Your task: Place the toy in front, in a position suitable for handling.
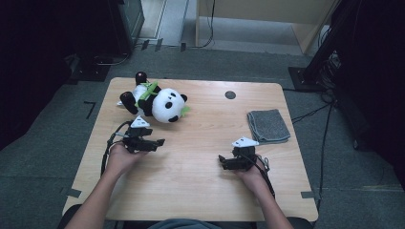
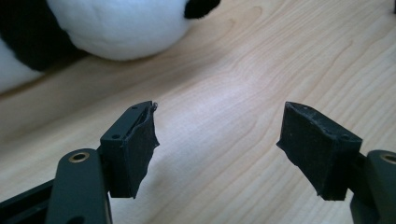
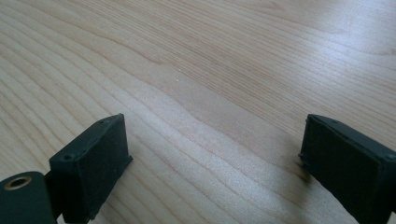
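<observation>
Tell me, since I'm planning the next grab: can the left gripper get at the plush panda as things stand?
Probably yes. The left gripper is open with nothing between its jaws, and the plush panda lies just beyond it on the table, with bare wood between them and nothing in the way.

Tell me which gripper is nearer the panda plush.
The left gripper: it sits just in front of the panda plush, fingers open and empty. The right gripper rests farther off, nearer the grey cloth.

No writing, label, brand, number or sign can be read anywhere here.
</observation>
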The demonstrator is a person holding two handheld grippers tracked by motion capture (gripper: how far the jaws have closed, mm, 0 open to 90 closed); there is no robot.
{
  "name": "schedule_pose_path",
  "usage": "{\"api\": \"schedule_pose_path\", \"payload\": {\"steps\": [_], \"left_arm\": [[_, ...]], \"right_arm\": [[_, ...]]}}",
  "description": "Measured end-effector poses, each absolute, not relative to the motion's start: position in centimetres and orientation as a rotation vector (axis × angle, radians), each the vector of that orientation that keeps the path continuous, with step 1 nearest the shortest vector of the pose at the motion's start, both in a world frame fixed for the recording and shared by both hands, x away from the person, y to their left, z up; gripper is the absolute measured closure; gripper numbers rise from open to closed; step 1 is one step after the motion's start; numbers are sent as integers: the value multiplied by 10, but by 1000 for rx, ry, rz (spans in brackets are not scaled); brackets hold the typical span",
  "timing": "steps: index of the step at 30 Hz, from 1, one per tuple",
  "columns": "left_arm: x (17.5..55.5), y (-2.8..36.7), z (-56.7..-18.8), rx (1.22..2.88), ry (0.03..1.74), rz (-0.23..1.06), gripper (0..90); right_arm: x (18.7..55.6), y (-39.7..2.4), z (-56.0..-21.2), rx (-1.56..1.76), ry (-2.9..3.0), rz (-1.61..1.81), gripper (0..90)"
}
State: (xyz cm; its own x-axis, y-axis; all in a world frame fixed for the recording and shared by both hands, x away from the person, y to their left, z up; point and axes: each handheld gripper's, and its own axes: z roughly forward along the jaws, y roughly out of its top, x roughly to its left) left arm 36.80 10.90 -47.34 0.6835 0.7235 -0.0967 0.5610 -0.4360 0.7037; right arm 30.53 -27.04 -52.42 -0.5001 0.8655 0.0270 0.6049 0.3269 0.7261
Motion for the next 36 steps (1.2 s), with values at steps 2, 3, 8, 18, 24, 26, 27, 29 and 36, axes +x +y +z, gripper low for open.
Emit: {"api": "schedule_pose_path", "payload": {"steps": [2, 3, 8, 18, 24, 26, 27, 29, 36], "left_arm": [[371, 109, -470, 2169, 983, 299, 268], [371, 109, -470, 2169, 983, 299, 269], [379, 117, -458, 2140, 999, 291, 290], [403, 122, -417, 2122, 992, 373, 305], [433, 125, -393, 2125, 1023, 418, 308], [437, 125, -391, 2131, 1028, 438, 311], [441, 126, -390, 2140, 1032, 454, 315], [450, 125, -388, 2152, 1042, 458, 320], [480, 117, -386, 2181, 1060, 481, 340]], "right_arm": [[305, -270, -524, 1309, 2232, 981, 76], [305, -270, -524, 1309, 2232, 980, 76], [305, -269, -524, 1308, 2232, 981, 76], [304, -269, -524, 1298, 2237, 983, 76], [304, -269, -524, 1294, 2240, 987, 75], [304, -269, -524, 1292, 2242, 988, 75], [304, -269, -524, 1290, 2245, 988, 75], [304, -269, -524, 1288, 2245, 990, 75], [303, -269, -524, 1279, 2253, 993, 76]]}}
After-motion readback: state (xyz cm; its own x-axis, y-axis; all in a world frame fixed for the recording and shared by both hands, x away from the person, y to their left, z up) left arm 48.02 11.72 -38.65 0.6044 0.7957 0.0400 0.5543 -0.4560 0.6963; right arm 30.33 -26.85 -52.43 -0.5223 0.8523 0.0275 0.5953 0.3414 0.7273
